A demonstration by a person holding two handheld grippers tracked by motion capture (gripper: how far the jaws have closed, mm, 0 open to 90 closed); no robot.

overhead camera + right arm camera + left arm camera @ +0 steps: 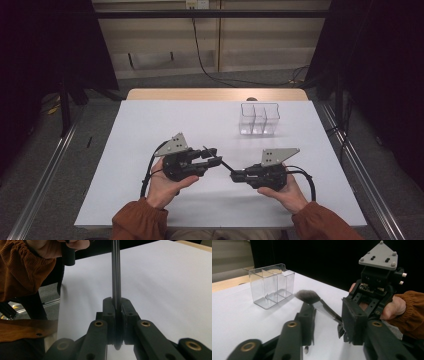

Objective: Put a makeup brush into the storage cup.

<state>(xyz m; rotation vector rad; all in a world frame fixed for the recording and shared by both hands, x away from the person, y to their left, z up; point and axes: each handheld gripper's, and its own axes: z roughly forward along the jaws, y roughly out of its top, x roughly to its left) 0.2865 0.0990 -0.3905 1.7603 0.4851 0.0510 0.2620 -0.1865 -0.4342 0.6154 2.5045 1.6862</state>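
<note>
Two hand-held grippers low over the white table [150,125], on the near side of the clear organizer [259,119] — a see-through box of three compartments standing toward the far right of the sheet. Makeup brush [312,300] stretched between the two tools, well short of the organizer and off the table surface. Right gripper [234,176] pinched tight on the dark handle of the brush, pads pressed together around it in the right gripper view [117,312], handle running straight away toward the other hand. Left gripper [214,156] up at the bristle end, nearer the organizer than the right one; jaws partly drawn in, one on each side of the ferrule just below the fluffy grey head. Hard to tell whether the pads actually press on the brush yet — a gap appears on one side in the left gripper view [329,320]. Rust-coloured sleeves [140,220] at the near table edge.
</note>
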